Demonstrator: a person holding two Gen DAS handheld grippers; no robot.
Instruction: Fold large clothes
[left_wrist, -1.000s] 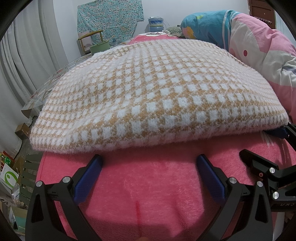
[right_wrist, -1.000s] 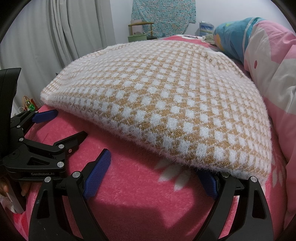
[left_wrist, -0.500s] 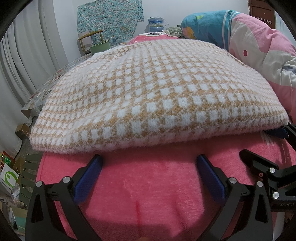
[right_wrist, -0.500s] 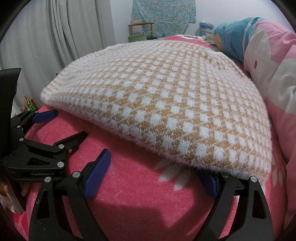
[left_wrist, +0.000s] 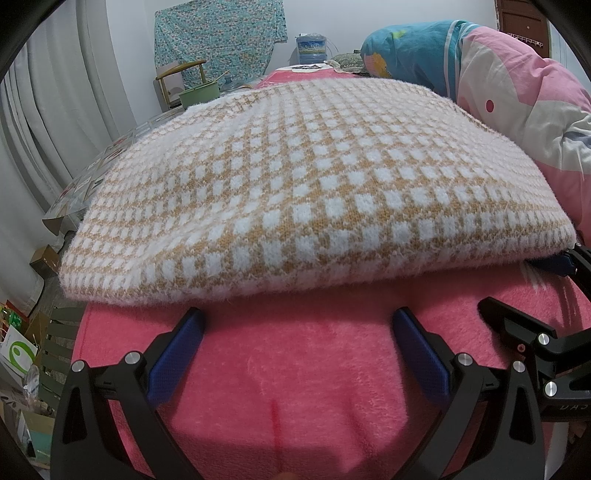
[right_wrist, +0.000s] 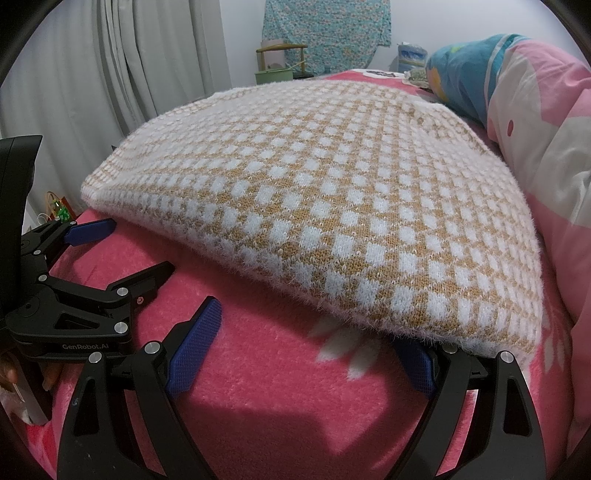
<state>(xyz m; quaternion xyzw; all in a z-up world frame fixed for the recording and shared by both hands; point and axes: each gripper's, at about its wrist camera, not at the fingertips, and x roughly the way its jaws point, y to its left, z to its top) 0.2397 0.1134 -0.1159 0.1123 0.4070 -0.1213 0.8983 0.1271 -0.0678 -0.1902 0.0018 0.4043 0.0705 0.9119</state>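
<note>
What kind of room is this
Most likely a bedroom: a sweater lies on a pink blanket, a rolled quilt sits beside it, and curtains hang behind.

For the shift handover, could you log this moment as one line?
left gripper: open, empty | right gripper: open, empty | sweater: folded on pink blanket
</note>
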